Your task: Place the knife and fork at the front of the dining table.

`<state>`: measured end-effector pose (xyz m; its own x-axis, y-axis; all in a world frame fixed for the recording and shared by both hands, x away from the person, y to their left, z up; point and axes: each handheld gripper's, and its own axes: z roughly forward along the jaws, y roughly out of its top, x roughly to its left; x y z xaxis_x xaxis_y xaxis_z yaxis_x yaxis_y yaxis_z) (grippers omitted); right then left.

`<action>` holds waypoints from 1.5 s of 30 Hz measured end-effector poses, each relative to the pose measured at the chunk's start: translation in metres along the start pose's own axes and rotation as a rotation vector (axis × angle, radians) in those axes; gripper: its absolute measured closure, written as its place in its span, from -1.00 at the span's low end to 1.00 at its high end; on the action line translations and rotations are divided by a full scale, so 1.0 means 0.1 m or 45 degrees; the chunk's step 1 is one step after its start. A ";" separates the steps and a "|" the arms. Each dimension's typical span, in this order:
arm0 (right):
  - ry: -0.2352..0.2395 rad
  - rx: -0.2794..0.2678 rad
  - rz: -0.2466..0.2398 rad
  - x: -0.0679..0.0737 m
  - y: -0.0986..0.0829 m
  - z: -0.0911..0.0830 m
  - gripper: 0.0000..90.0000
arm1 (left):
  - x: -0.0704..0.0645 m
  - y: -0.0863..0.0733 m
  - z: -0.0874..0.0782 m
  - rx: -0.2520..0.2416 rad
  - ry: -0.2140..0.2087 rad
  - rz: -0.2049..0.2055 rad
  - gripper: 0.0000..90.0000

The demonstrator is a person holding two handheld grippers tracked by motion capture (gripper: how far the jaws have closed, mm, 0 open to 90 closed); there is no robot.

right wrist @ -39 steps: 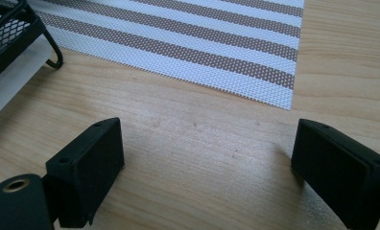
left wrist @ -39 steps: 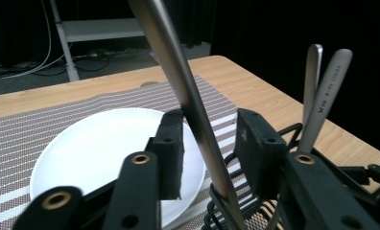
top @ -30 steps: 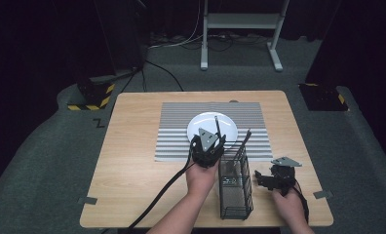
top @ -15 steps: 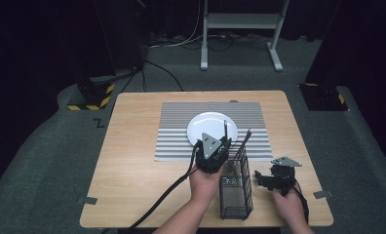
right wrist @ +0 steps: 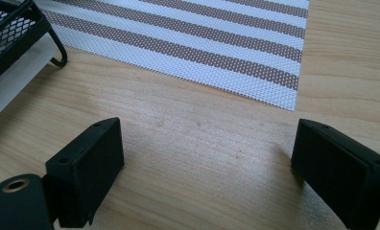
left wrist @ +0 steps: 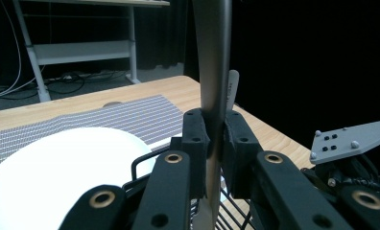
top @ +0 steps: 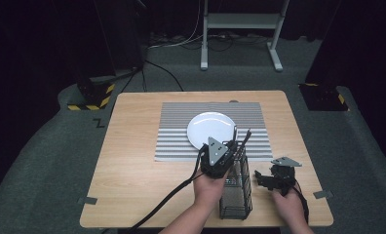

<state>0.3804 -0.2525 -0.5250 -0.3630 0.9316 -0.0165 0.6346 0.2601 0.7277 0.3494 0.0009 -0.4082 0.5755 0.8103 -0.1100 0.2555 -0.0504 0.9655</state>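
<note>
Cutlery, one metal utensil handle, is pinched upright in the left gripper above the black wire caddy (beside the white plate). Lifting it clear seems underway; next, lay it by the plate. Right gripper rests wide apart.

you're in a lab studio: black curtains, grey carpet, hazard-taped weights, cables, one wooden table.

White plate sits on striped placemat, which lies toward far edge of wooden table, roughly centred. Metal stand on grey floor beyond far edge; yellow-black striped block off far left corner.
</note>
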 end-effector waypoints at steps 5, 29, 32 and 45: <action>-0.001 0.001 0.000 0.00 0.00 0.00 -0.77 | -0.02 0.10 -0.09 -0.075 0.019 0.023 0.83; 0.000 0.000 0.001 0.00 0.00 0.00 -0.77 | 0.15 0.70 -0.61 -0.274 0.014 0.044 0.83; 0.000 0.000 0.001 0.00 0.00 0.00 -0.77 | 0.21 0.78 -0.70 -0.300 0.017 0.042 0.83; 0.000 0.000 0.000 0.00 0.00 0.00 -0.77 | 0.48 0.76 -0.87 -0.267 0.102 0.093 0.83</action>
<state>0.3803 -0.2524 -0.5250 -0.3632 0.9316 -0.0166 0.6344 0.2603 0.7279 0.3289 0.0867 -0.3196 0.5212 0.8530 -0.0271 0.0437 0.0051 0.9990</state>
